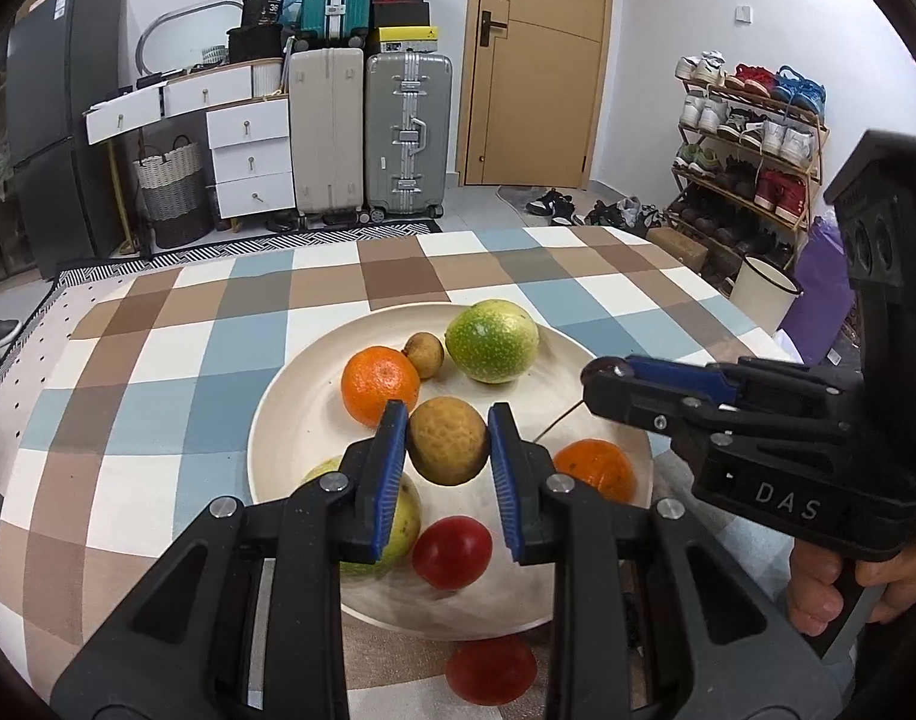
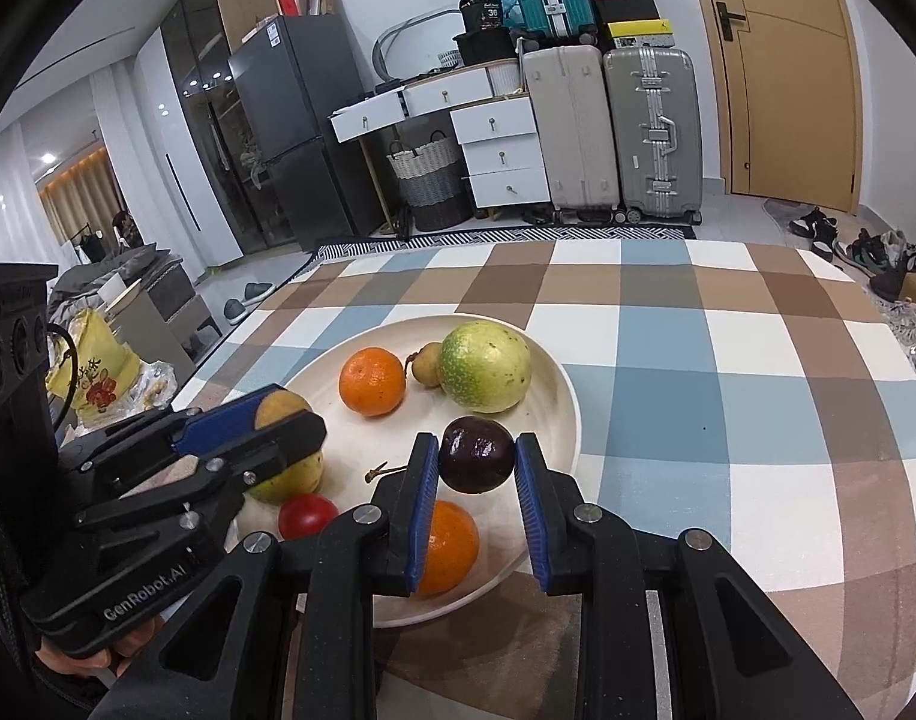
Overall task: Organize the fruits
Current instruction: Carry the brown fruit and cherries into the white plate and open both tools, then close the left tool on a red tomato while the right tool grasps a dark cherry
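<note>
A cream plate (image 1: 314, 420) (image 2: 553, 414) on the checkered table holds fruit. My left gripper (image 1: 449, 441) is shut on a tan round fruit (image 1: 449, 441), held just above the plate; it also shows in the right wrist view (image 2: 281, 408). My right gripper (image 2: 477, 463) is shut on a dark purple fruit (image 2: 477, 463) over the plate's right side. On the plate lie two oranges (image 1: 378, 384) (image 1: 595, 468), a large green fruit (image 1: 492, 340), a small brown fruit (image 1: 425, 354), a red fruit (image 1: 452, 552) and a yellow-green fruit (image 1: 401, 516).
Another red fruit (image 1: 490, 669) lies on the tablecloth (image 2: 757, 420) just in front of the plate. Beyond the table stand suitcases (image 1: 407, 132), white drawers (image 1: 251, 150) and a shoe rack (image 1: 751, 150).
</note>
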A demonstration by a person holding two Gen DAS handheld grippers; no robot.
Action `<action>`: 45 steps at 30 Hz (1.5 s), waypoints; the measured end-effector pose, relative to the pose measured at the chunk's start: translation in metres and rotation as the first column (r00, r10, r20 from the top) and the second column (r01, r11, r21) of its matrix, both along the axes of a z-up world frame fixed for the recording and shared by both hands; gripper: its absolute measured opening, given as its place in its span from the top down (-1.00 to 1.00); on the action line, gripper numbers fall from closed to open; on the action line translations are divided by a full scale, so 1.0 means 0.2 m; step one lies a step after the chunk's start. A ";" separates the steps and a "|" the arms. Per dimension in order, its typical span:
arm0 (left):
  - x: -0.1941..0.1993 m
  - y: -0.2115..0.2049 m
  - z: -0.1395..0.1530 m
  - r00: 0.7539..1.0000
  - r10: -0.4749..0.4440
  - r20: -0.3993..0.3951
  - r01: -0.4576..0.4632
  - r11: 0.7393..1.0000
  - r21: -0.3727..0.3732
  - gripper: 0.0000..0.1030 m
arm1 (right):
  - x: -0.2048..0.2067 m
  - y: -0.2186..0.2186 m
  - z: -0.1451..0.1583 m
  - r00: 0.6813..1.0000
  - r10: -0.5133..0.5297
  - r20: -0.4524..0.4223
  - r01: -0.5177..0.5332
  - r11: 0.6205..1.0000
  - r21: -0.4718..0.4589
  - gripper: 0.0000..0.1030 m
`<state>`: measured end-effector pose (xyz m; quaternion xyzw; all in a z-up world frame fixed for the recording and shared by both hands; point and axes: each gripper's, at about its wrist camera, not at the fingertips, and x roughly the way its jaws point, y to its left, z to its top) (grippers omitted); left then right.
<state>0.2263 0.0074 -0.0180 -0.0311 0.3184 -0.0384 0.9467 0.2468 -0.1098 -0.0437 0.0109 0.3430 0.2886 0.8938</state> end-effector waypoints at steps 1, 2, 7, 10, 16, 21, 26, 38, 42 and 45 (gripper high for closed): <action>0.00 0.00 0.00 1.000 0.000 0.000 0.000 1.000 0.000 0.53 | -0.01 0.00 0.01 1.000 -0.008 0.016 0.008 1.000 -0.009 0.37; 0.00 0.00 0.00 1.000 0.006 0.003 -0.006 1.000 -0.001 0.53 | -0.01 -0.01 0.01 1.000 -0.016 0.026 0.017 1.000 -0.015 0.31; 0.01 0.02 -0.02 1.000 0.010 -0.017 -0.010 1.000 -0.013 0.47 | -0.01 -0.05 0.02 0.999 -0.034 0.035 0.035 0.999 -0.022 0.02; -0.02 0.05 -0.01 0.999 0.029 -0.021 -0.029 1.000 -0.008 -0.08 | -0.03 -0.07 0.02 0.999 -0.037 0.038 0.038 0.999 -0.027 -0.35; -0.12 0.12 0.06 0.998 0.057 0.006 -0.057 0.998 -0.026 -0.59 | -0.08 -0.13 0.04 1.000 0.008 0.014 -0.007 1.000 -0.011 -0.88; -0.21 0.15 0.10 0.998 0.059 0.038 -0.058 0.998 -0.027 -0.99 | -0.11 -0.14 0.05 0.998 0.058 -0.019 -0.059 0.998 -0.013 -0.99; -0.29 0.14 0.09 0.998 0.057 0.015 -0.057 0.998 -0.013 -0.99 | -0.17 -0.12 0.04 0.996 0.090 -0.024 -0.091 0.994 -0.064 -0.99; -0.40 0.11 -0.01 0.998 0.012 -0.062 -0.012 1.000 -0.009 -0.99 | -0.29 -0.05 -0.08 0.977 0.191 -0.097 -0.204 0.968 -0.147 -0.99; -0.39 0.10 -0.03 0.996 0.006 -0.092 -0.005 1.000 0.001 -0.99 | -0.31 -0.01 -0.12 0.968 0.219 -0.124 -0.239 0.954 -0.182 -0.99; -0.38 0.09 -0.04 0.994 -0.010 -0.108 0.010 1.000 0.002 -0.99 | -0.32 0.01 -0.16 0.962 0.234 -0.143 -0.259 0.946 -0.195 -0.99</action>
